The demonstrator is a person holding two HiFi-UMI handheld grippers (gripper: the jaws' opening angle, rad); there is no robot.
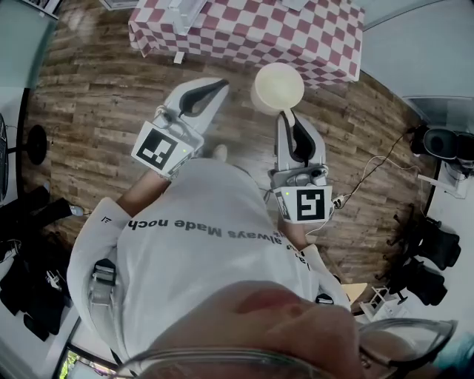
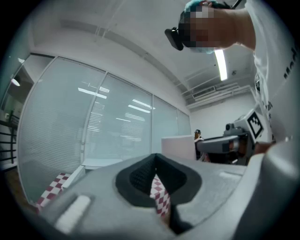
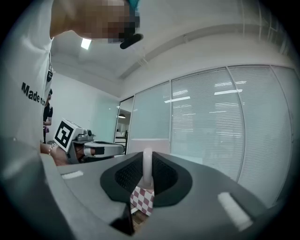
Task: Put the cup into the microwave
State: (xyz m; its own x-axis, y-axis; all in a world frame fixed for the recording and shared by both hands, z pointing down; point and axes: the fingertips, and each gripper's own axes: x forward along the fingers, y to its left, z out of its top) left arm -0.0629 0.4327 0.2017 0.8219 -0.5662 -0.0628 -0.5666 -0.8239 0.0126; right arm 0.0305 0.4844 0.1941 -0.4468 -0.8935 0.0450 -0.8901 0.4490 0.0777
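A cream cup (image 1: pixel 278 86) hangs above the wood floor, just in front of the checkered table (image 1: pixel 326 44). My right gripper (image 1: pixel 287 115) is shut on its near wall, and that pale wall (image 3: pixel 147 164) shows as a thin upright strip between the jaws in the right gripper view. To the left, my left gripper (image 1: pixel 218 86) is held at about the same height. Its jaws are closed together with nothing between them, as the left gripper view (image 2: pixel 156 176) also shows. No microwave is in view.
The red-and-white checkered table carries some white items (image 1: pixel 185 15). A cable (image 1: pixel 370 166) trails across the wood floor at the right, near black chairs (image 1: pixel 433 244). Black bags (image 1: pixel 29 281) lie at the left. Glass partition walls (image 3: pixel 211 117) stand ahead.
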